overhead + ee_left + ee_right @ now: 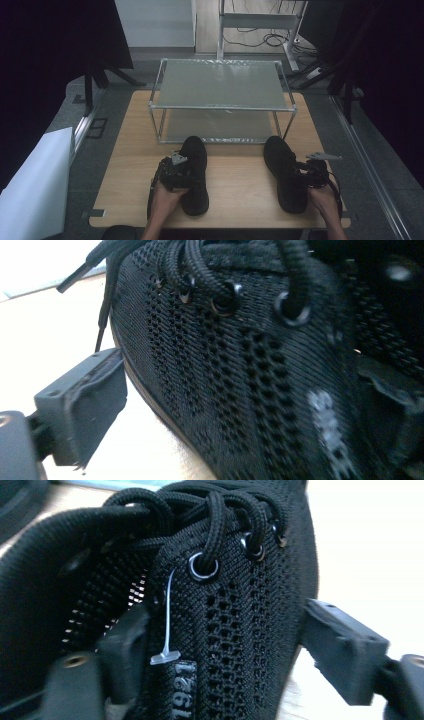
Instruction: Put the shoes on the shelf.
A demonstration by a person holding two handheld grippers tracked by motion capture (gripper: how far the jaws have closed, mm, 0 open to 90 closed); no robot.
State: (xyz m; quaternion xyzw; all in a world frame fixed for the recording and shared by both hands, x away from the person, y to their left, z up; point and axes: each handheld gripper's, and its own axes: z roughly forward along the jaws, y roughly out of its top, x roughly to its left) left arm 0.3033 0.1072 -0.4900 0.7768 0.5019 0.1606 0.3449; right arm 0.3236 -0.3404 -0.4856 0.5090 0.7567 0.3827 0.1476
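Note:
Two black knit lace-up shoes lie on the wooden table [235, 185], toes toward the rack. The left shoe [198, 150] has my left gripper [172, 172] at its left flank. In the left gripper view the shoe's side wall [240, 355] lies between the jaws; the outer pad [85, 405] stands just beside the sole and the other jaw is dark against the collar. My right gripper [307, 175] straddles the right shoe's [281, 165] wall [235, 630]: one jaw inside the opening, the outer pad [340, 650] a gap away. A plastic tag loop [167, 620] hangs from an eyelet.
A two-tier metal-framed rack [220, 85] stands at the table's far half, right behind the shoes' toes. A white panel [35, 185] leans at the left. Dark curtains and stand legs flank the table. Bare wood lies between the shoes.

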